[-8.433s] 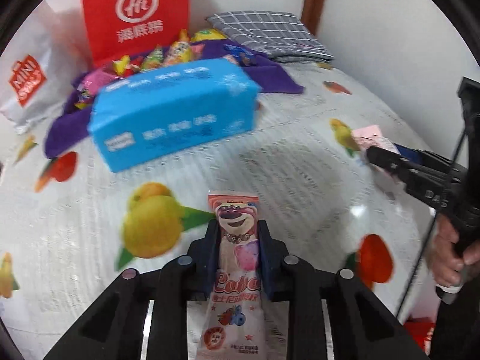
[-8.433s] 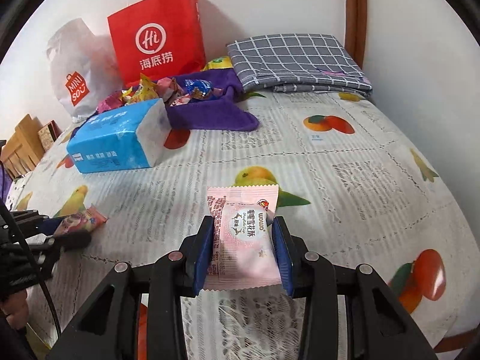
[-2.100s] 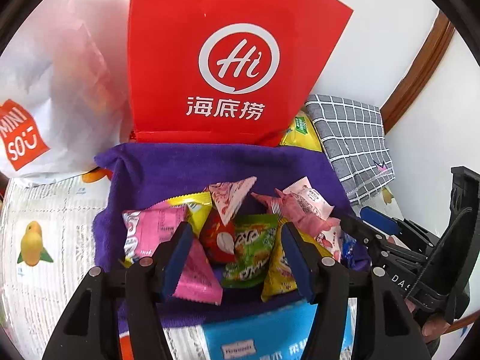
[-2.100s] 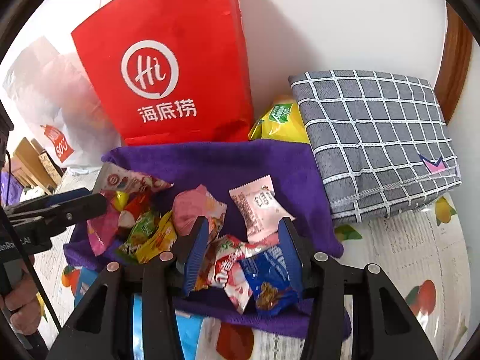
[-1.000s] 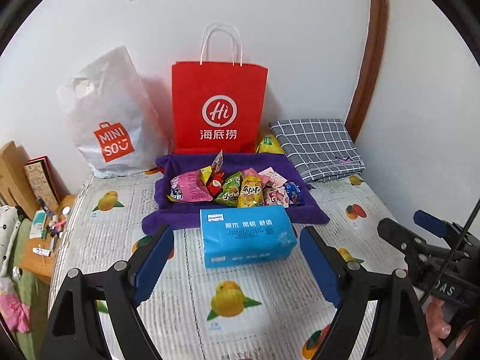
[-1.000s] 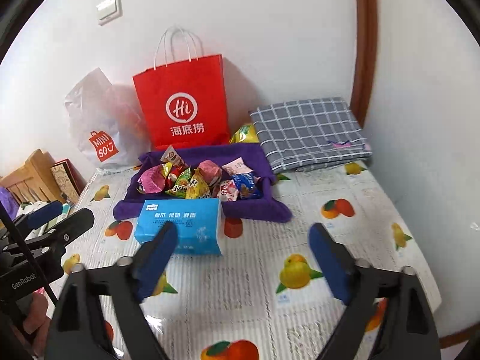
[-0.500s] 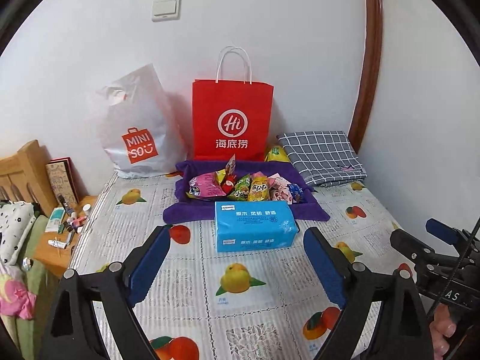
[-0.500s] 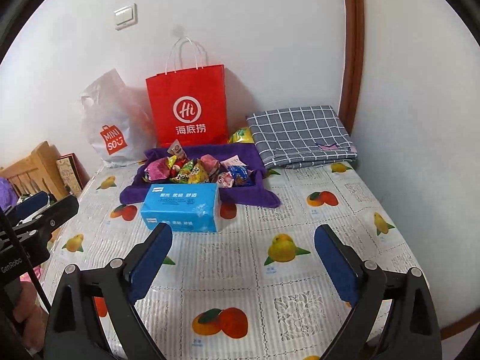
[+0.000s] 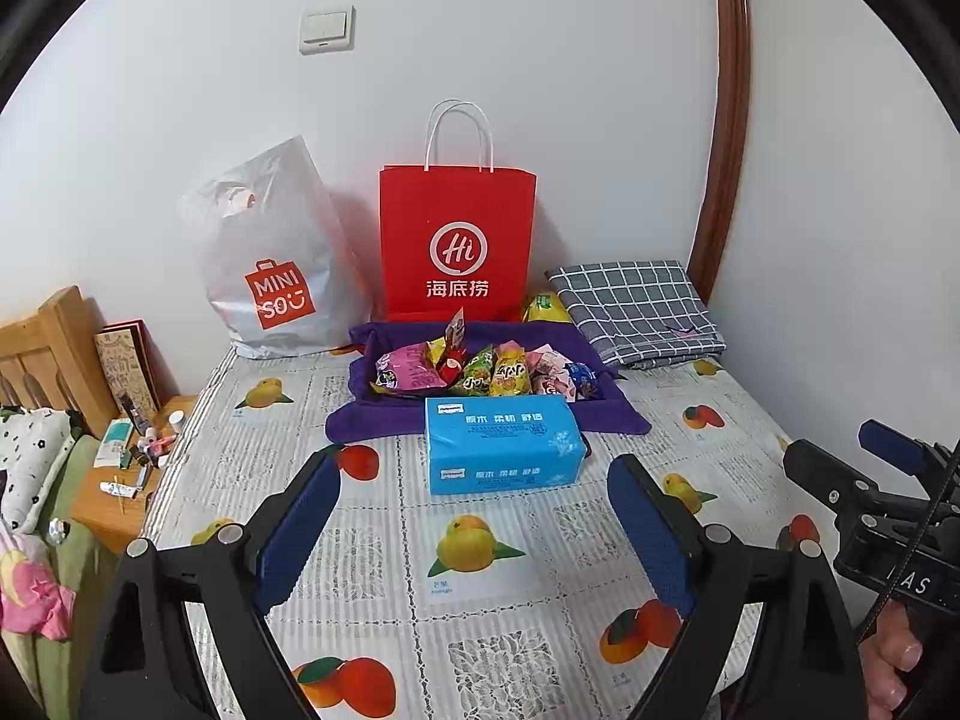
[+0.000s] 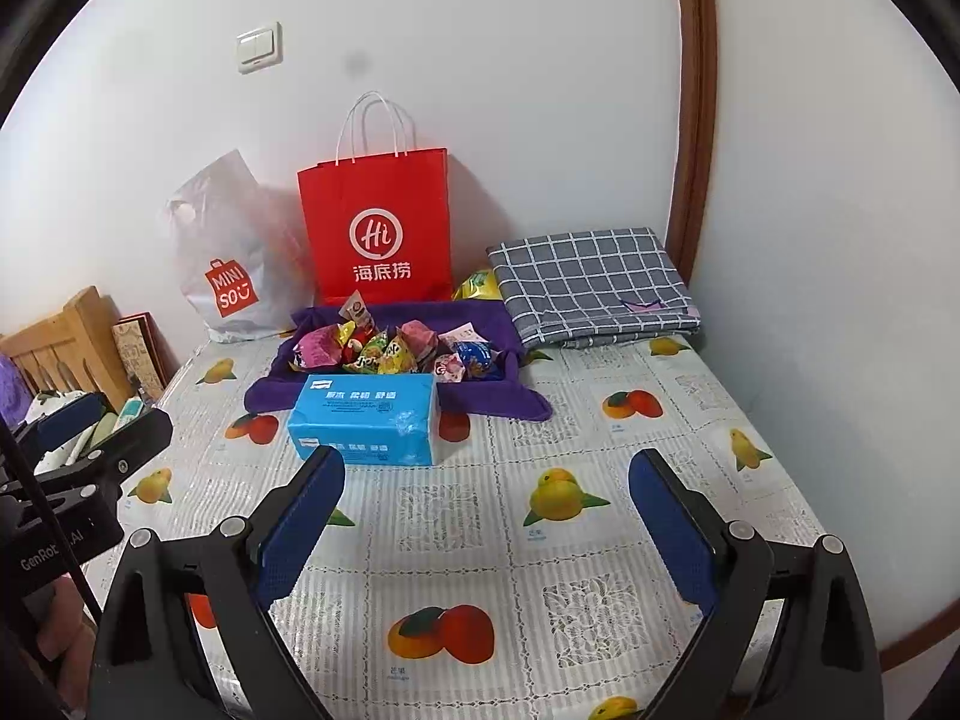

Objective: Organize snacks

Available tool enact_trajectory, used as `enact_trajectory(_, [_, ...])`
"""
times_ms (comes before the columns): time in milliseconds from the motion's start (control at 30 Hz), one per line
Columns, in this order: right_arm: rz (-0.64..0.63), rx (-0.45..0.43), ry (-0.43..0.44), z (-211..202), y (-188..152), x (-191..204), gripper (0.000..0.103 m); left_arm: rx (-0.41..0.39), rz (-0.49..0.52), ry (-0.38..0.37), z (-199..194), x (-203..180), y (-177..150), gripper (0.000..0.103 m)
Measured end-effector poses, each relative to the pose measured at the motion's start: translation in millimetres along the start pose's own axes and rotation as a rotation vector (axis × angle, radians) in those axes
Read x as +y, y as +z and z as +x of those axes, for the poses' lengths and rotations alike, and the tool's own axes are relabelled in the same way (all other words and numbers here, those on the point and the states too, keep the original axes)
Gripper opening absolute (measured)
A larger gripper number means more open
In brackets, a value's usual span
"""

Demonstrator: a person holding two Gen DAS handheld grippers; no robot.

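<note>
Left wrist view: left gripper (image 9: 474, 486) jaws wide apart, nothing btwn, held above fruit-print cloth (image 9: 360, 540). Right gripper (image 10: 486, 480) same, spread wide, empty. Snacks (image 9: 480, 369) piled on purple towel (image 9: 372, 420) at far end, just behind blue tissue pack (image 9: 501, 444), well apart from both grippers. Red paper bag (image 9: 457, 240) upright at wall behind towel; white plastic bag (image 9: 270, 264) beside it on its left; grey checked cloth (image 9: 636, 306) folded to right.

"Hi" red bag (image 9: 457, 246); "MINISO" white bag (image 9: 273, 264).
</note>
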State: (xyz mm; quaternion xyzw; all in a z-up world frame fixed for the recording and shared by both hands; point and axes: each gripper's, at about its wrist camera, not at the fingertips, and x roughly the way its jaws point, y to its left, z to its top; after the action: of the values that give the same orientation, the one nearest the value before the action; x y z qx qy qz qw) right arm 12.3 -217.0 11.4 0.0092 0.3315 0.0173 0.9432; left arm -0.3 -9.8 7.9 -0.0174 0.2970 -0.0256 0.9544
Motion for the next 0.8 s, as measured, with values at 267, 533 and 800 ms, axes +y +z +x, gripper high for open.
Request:
enact_trajectory(267, [0.0,-0.006,0.0,-1.6,-0.8,0.3,0.095,-0.001,0.003,0.003,-0.8,-0.9,-0.6,0.091])
enact_trajectory(533, [0.015,0.001,-0.002,-0.6,0.0,-3.1,0.095,0.001,0.003,0.0,-1.0,-1.7,-0.7,0.091])
enact_trajectory(800, [0.014,-0.003,0.0,-1.4,0.0,-3.4,0.095,0.001,0.005,0.002,-1.4,-2.0,-0.6,0.091])
